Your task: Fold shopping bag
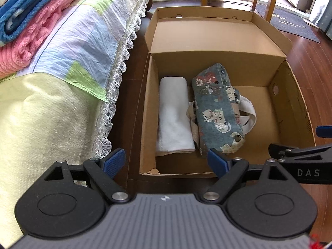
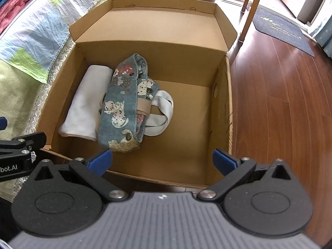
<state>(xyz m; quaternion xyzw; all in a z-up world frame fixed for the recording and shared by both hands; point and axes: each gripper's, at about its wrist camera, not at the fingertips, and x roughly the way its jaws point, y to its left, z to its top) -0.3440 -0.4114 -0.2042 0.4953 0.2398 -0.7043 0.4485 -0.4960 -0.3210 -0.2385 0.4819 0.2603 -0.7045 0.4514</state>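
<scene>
A folded blue shopping bag with a cat print [image 1: 216, 112] [image 2: 124, 105] lies inside an open cardboard box [image 1: 290, 95] [image 2: 224, 95], its pale handles [image 2: 162, 114] sticking out to the right. A folded white cloth [image 1: 175, 116] [image 2: 85, 105] lies beside it on the left. My left gripper [image 1: 167, 161] hovers open above the box's near edge, holding nothing. My right gripper [image 2: 162, 160] is also open and empty above the near edge. Part of the right gripper [image 1: 298, 155] shows at the right of the left wrist view.
A bed with a patchwork lace-edged cover [image 1: 62, 62] and folded pink and blue blankets [image 1: 27, 20] stands left of the box. Wooden chair legs [image 2: 251, 6] and a dark mat [image 2: 284, 29] sit on the wood floor [image 2: 280, 103] behind and right.
</scene>
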